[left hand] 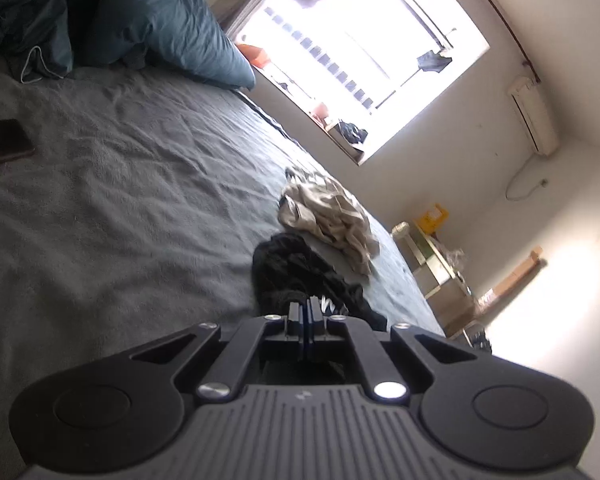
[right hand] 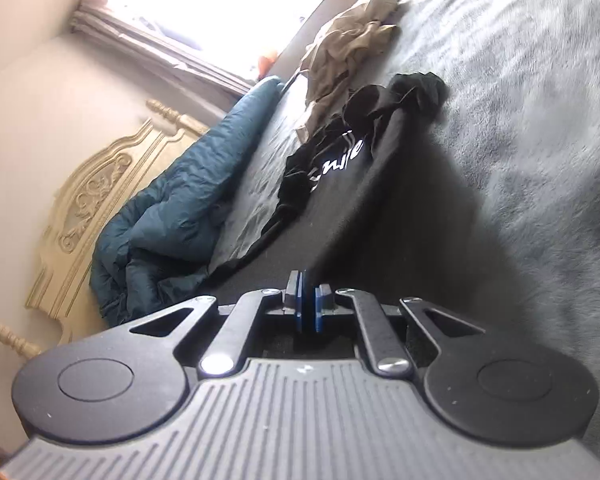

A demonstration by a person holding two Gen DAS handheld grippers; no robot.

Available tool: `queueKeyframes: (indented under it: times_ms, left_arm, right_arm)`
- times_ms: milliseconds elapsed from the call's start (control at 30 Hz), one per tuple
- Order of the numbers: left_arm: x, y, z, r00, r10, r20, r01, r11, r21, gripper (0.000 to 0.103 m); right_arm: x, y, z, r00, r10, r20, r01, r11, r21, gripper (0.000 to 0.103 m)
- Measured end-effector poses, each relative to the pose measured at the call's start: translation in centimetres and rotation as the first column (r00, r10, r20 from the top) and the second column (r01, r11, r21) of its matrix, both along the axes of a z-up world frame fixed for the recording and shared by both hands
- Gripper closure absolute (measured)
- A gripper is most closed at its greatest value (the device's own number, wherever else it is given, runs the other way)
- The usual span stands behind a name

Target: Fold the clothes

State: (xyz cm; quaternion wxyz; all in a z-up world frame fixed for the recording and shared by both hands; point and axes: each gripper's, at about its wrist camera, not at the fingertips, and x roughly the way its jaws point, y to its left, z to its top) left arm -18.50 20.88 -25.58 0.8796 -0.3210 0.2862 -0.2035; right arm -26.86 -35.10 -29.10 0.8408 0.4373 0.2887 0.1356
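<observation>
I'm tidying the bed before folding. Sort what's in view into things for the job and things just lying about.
For the job:
black garment with white lettering, pinched in both the left claw and the right claw
beige garment, crumpled beside it

Just lying about:
teal duvet
dark phone-like slab
bed's grey blanket
carved headboard

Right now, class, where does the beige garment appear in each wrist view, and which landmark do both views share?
Left wrist view: beige garment right of centre, beyond the black garment.
Right wrist view: top centre, again beyond the black garment.
Shared landmark: teal duvet.
</observation>
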Motion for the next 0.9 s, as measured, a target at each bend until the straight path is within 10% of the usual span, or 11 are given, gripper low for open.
queueKeyframes:
  times_ms: [400,533,667,900]
  left_arm:
    - [5.8,-1.7,-4.9,0.979,-0.027,-0.201,0.019,0.999,-0.038,0.100]
    - [11.5,-3.0,-6.8,0.969,0.011,-0.247,-0.021,0.999,-0.037,0.070]
    - [12.6,-3.3,-8.5,0.963,0.061,-0.262,-0.059,0.998,0.015,0.052]
    - [10.3,-3.1,-8.5,0.978,0.003,-0.207,0.028,0.989,0.146,0.031]
  right_arm:
    - [3.2,-2.0,-3.8,0.982,0.058,-0.182,-0.037,0.993,0.116,0.096]
    - [8.4,-5.1,-4.4,0.975,0.007,-0.224,0.033,0.983,0.178,0.087]
    - [10.2,-7.6,-5.5,0.959,-0.102,-0.263,0.140,0.982,0.130,0.051]
    - [6.2,-7.3,-3.4,0.988,-0.103,-0.111,0.090,0.989,-0.117,0.047]
